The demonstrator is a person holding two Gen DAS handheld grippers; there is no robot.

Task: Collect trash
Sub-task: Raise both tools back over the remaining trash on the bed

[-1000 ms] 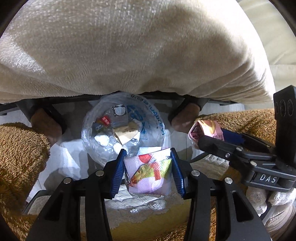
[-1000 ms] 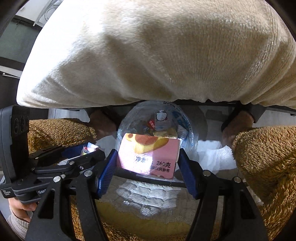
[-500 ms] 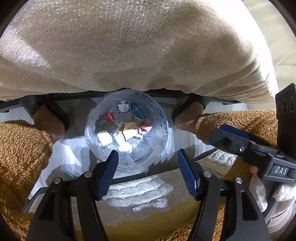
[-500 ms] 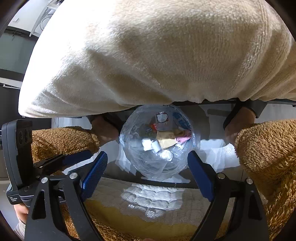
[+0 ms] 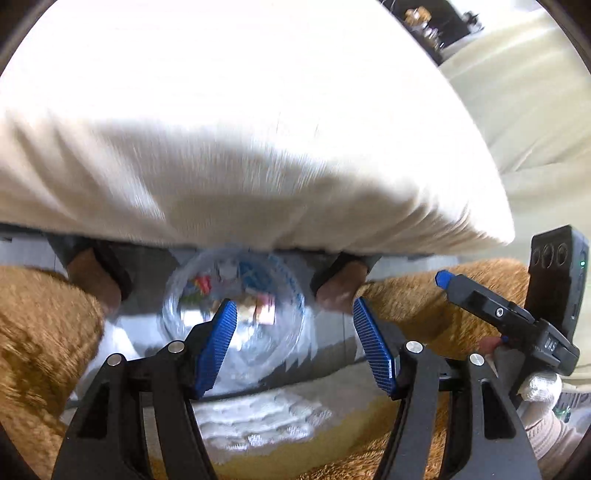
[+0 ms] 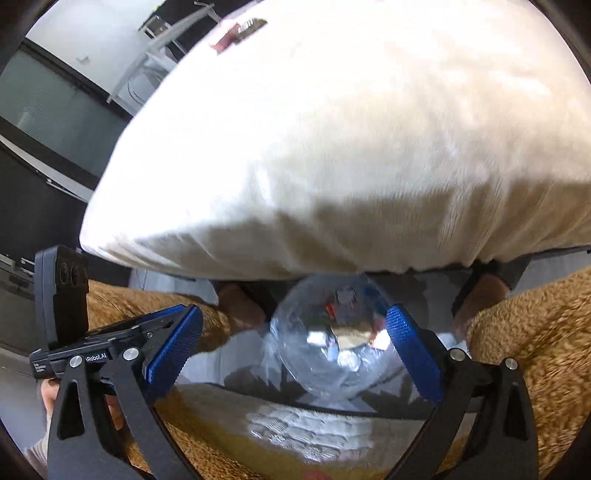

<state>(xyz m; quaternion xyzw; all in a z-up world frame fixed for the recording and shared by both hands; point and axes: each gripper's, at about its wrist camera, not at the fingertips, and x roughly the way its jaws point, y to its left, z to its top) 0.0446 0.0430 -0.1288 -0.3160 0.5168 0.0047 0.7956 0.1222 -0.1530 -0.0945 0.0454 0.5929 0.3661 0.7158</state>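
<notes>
A clear plastic trash bag (image 5: 236,314) sits on the floor below the edge of a cream-covered surface, holding several wrappers and scraps; it also shows in the right wrist view (image 6: 332,332). My left gripper (image 5: 295,347) is open and empty above the bag. My right gripper (image 6: 295,347) is open and empty, its jaws wide apart over the bag. The right gripper shows from the side in the left wrist view (image 5: 495,314), and the left gripper in the right wrist view (image 6: 110,343). Both views are blurred by motion.
A cream blanket-covered surface (image 5: 240,129) fills the upper view. Brown fleece legs (image 5: 40,332) flank the bag, with feet in slippers (image 5: 99,280) on the floor. Small items (image 6: 236,33) lie at the blanket's far end. A yellow and white cloth (image 6: 295,432) lies close below.
Both grippers opened and dropped their wrappers into the bag one second to half a second ago. Since then both have tilted upward and pulled back, so more of the blanket top shows.
</notes>
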